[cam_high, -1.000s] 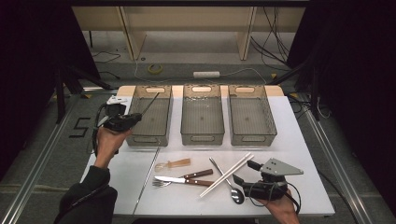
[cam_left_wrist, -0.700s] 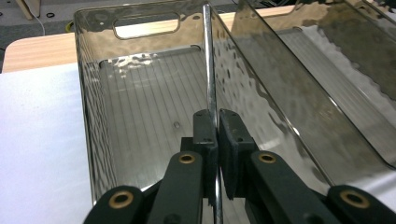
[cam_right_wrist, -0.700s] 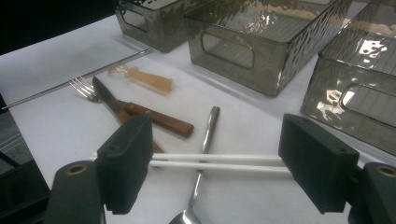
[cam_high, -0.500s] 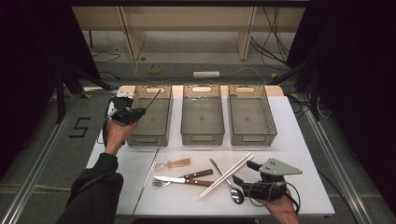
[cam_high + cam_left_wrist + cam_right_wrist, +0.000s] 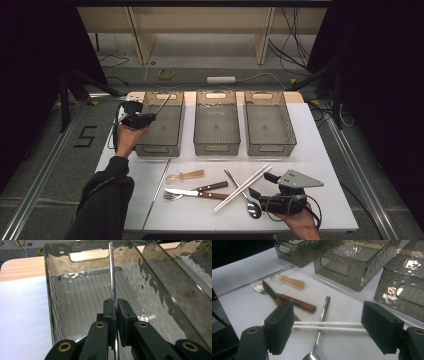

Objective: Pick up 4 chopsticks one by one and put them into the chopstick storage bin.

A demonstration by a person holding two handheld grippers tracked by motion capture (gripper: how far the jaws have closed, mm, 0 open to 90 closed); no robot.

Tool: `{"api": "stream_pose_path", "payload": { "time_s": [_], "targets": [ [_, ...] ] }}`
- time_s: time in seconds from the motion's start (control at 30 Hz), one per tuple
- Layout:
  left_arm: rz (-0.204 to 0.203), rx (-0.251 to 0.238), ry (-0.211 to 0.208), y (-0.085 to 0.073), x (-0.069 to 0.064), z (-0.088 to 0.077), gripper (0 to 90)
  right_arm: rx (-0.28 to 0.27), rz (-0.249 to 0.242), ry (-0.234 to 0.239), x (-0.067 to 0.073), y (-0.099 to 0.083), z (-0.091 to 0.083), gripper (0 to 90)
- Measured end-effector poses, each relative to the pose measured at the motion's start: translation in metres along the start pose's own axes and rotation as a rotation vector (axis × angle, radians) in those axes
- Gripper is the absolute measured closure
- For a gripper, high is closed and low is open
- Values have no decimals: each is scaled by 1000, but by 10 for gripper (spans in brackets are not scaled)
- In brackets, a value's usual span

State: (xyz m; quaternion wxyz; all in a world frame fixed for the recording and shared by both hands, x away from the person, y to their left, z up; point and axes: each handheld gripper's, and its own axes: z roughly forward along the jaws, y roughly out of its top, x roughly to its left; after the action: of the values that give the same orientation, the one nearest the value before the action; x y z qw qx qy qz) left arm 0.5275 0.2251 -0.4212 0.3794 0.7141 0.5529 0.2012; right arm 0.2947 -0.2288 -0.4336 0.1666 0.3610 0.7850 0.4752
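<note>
Left claw, clenching a metal chopstick, has moved over, apparently, the left bin.

Fork, knife — white chopsticks — spoon

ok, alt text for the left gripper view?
The left tongs are shut on a thin metal rod, holding it over the smoky clear bin. White table lies to the left.
</note>
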Motion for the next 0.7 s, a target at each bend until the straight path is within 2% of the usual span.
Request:
{"api": "stream_pose_path", "payload": {
  "time_s": [0.2, 0.3, 0.37, 0.4, 0.47, 0.57, 0.7],
  "targets": [
    [-1, 7, -6, 0, 3, 8, 851, 2, 1, 1, 0, 0, 0, 274],
    [-18, 6, -12, -1, 5, 11, 843, 2, -1, 1, 0, 0, 0, 274],
    [-40, -2, -28, -1, 6, 11, 763, 4, 0, 2, 0, -1, 0, 274],
    [-58, -10, -35, 0, 7, 11, 763, 4, 0, 2, 0, -1, 0, 274],
    [-74, -19, -57, 2, 7, 6, 665, 3, -2, 1, 0, -1, 0, 274],
    [-39, -8, -53, 4, 2, -3, 547, 5, 0, 1, -1, -1, 0, 274],
    [-48, -13, -66, 3, -6, -25, 443, 0, 2, -3, 0, -1, -1, 274]
  ]
}}
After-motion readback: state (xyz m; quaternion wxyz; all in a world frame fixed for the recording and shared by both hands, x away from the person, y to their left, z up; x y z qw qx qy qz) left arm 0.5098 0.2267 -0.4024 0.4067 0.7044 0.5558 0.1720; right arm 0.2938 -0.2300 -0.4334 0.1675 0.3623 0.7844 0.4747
